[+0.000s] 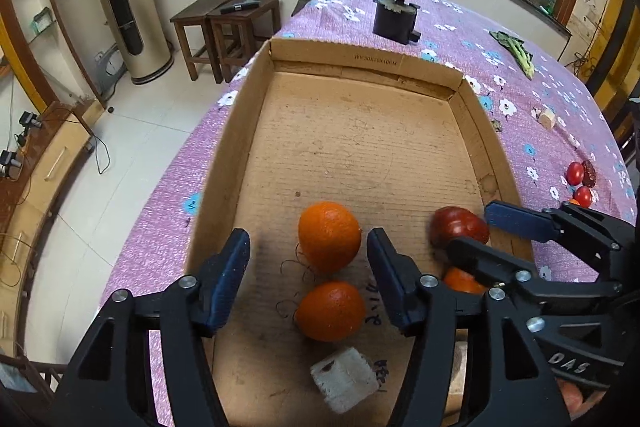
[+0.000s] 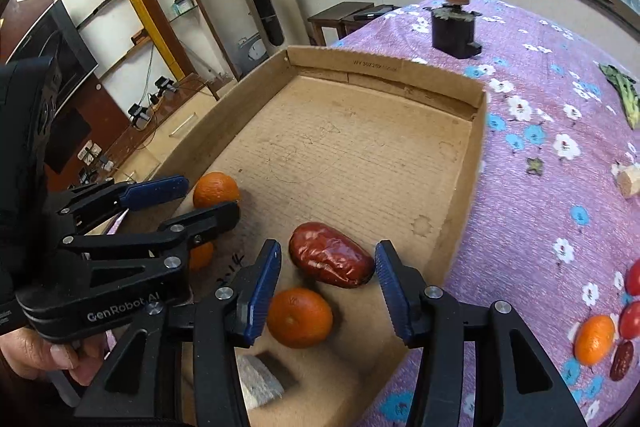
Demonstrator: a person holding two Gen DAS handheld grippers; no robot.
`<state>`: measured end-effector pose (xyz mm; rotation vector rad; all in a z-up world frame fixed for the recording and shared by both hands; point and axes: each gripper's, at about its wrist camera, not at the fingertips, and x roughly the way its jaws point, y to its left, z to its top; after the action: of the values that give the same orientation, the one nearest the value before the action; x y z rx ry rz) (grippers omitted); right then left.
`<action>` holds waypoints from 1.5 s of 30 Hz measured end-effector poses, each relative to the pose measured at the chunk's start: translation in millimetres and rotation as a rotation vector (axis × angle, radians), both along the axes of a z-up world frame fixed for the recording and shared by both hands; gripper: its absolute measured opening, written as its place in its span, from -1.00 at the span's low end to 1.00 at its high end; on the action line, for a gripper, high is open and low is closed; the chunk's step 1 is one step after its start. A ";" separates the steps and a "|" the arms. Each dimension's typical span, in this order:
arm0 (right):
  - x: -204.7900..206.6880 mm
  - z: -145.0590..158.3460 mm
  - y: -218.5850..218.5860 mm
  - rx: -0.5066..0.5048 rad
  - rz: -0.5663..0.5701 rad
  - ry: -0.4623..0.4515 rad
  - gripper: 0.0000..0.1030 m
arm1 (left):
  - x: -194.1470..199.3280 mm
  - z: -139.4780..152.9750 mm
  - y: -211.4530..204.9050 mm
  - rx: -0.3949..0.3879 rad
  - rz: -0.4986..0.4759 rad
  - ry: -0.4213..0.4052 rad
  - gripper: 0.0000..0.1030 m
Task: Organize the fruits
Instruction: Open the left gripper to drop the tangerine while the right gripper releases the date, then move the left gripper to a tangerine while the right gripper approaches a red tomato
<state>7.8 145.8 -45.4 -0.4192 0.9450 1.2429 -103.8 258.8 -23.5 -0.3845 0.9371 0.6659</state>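
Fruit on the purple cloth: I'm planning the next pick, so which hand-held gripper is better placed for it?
Right hand-held gripper: the loose orange and tomatoes lie on its side, beyond the box wall. Left is farther.

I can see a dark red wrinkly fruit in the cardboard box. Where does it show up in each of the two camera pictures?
Left wrist view: the red date lies at lower right, partly behind the right gripper.
Right wrist view: it lies at lower centre, between the open fingers of the right gripper.
Shared landmark: the printed far wall of the cardboard box.
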 end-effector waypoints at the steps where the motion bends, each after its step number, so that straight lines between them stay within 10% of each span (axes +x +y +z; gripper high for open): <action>1: 0.4 2.9 -3.8 0.010 -0.003 0.005 0.00 | 0.1 1.2 -0.9 0.003 -0.001 -0.002 0.17; 45: 76.2 27.8 -224.7 0.109 -0.404 0.009 0.06 | 62.9 31.5 -143.0 -0.002 -0.296 -0.076 0.21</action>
<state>84.0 -78.8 -17.7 -0.1261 0.9112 0.9218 -41.0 115.8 8.0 -0.2639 0.9004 0.3769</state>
